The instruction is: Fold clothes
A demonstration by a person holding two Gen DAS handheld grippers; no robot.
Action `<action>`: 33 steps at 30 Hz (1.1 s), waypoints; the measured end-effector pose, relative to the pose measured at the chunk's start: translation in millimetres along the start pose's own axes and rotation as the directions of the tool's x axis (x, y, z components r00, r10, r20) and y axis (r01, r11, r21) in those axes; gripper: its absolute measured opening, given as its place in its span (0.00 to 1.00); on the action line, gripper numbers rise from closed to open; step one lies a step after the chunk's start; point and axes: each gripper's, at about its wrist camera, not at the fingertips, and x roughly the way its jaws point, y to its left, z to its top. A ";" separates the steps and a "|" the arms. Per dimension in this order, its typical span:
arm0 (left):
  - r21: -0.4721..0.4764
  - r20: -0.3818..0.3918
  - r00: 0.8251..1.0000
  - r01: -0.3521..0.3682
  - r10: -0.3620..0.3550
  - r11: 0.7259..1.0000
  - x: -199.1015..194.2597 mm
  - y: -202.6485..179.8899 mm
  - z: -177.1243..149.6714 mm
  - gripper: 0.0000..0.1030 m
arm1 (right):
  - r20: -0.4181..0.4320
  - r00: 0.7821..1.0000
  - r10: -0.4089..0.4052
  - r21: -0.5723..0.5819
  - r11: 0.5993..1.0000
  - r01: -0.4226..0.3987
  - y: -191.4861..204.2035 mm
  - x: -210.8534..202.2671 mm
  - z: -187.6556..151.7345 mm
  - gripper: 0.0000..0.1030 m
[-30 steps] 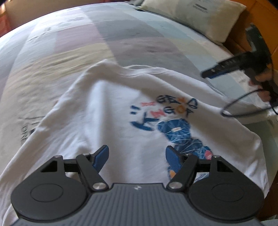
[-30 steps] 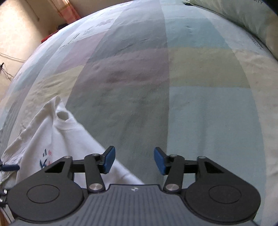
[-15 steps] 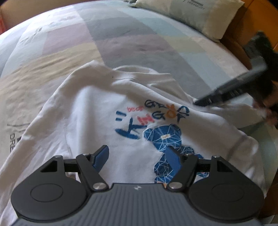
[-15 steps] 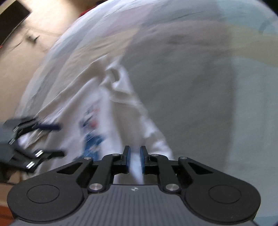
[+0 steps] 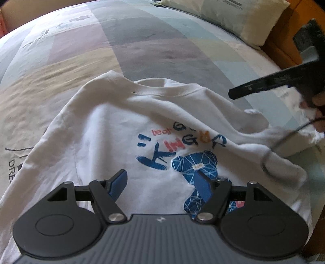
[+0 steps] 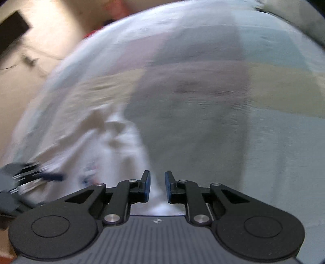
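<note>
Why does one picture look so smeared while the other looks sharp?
Right wrist view: motion blur smears the bedspread and white shirt; only the fingers stay crisp. Left wrist view: the shirt's print is mostly sharp, with fisheye bending at the edges.

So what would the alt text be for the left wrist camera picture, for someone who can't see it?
A white T-shirt with a blue bear print lies face up on a pastel patchwork bedspread. The open left tool hovers over its lower half. At right, the right tool lifts the shirt's edge; a pillow lies beyond.
</note>
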 end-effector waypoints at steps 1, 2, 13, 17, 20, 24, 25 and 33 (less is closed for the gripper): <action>-0.013 0.002 1.000 0.004 -0.004 1.000 0.1 1.3 1.5 0.70 | -0.007 1.000 -0.005 0.018 1.000 0.005 -6.5 5.6 1.1 0.19; -0.029 0.003 1.000 0.009 -0.009 1.000 -0.2 4.0 4.1 0.70 | -0.024 1.000 -0.004 0.037 0.999 0.005 -10.8 11.7 0.9 0.19; -0.046 0.093 0.994 0.069 -0.064 0.997 -3.9 8.0 78.4 0.70 | -0.126 0.990 0.064 -0.168 0.982 -0.085 54.0 35.2 -33.7 0.20; 0.010 0.090 0.970 0.227 -0.227 0.974 12.2 -21.4 93.0 0.70 | -0.097 0.995 0.025 -0.204 0.978 -0.045 62.5 32.8 -39.0 0.20; 0.028 0.030 0.948 0.317 -0.318 0.948 30.0 -38.3 89.1 0.70 | -0.090 0.995 0.041 -0.154 0.987 -0.054 54.0 28.6 -40.1 0.20; -0.050 -0.065 0.946 0.315 -0.318 0.948 52.6 -30.2 68.5 0.70 | -0.089 0.995 0.047 -0.127 0.990 -0.058 46.6 21.0 -43.5 0.20; -0.070 -0.078 0.949 0.300 -0.305 0.951 55.2 -23.9 64.6 0.70 | -0.090 0.995 0.048 -0.122 0.991 -0.059 45.3 19.5 -44.2 0.20; -0.167 -0.090 0.958 0.253 -0.270 0.953 58.8 11.1 41.0 0.70 | -0.010 0.997 0.082 -0.084 0.993 -0.082 30.9 -7.0 -30.9 0.20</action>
